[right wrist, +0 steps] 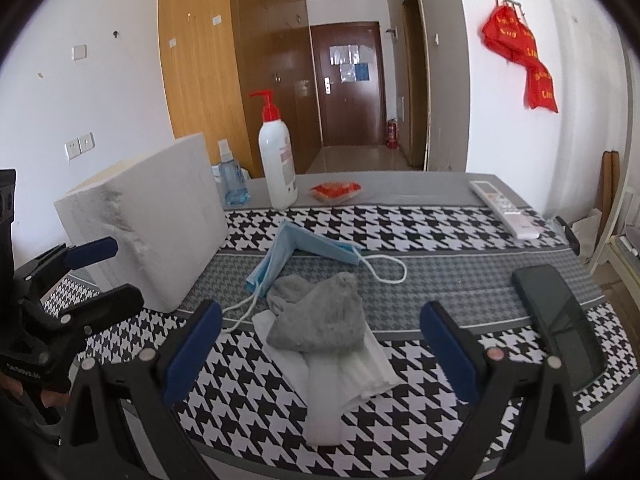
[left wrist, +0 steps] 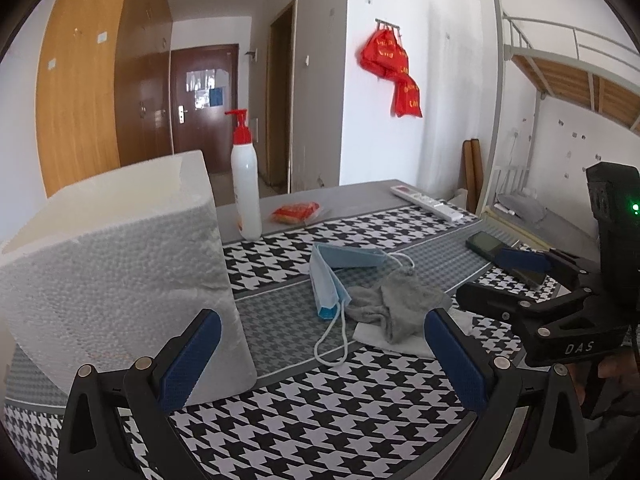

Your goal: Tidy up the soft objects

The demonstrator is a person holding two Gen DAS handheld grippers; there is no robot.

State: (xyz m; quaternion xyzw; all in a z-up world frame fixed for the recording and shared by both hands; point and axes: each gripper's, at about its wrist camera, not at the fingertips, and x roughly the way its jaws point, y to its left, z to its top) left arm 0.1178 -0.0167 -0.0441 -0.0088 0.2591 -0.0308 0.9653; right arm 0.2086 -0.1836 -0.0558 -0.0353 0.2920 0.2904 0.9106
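A blue face mask (left wrist: pixel 336 276) (right wrist: pixel 296 252) lies folded mid-table on the houndstooth cloth (left wrist: pixel 312 420). Against its near end rests a crumpled grey sock (left wrist: pixel 396 308) (right wrist: pixel 320 316), which lies on a white folded tissue (right wrist: pixel 344 376) (left wrist: pixel 370 334). A big white paper-towel pack (left wrist: pixel 120 272) (right wrist: pixel 148 232) stands at the left. My left gripper (left wrist: pixel 324 360) is open and empty, its left finger close beside the pack. My right gripper (right wrist: pixel 322 352) is open and empty too, just short of the sock and tissue. Each gripper shows in the other's view, the right gripper (left wrist: pixel 492 280) and the left gripper (right wrist: pixel 104 276).
A red-capped pump bottle (right wrist: pixel 278 160), a small spray bottle (right wrist: pixel 232 180) and a red packet (right wrist: pixel 336 191) stand at the table's back. A white remote (right wrist: pixel 506 208) and a dark phone (right wrist: pixel 560 316) lie at the right, near the table edge. A bunk-bed frame (left wrist: pixel 560 72) stands beyond.
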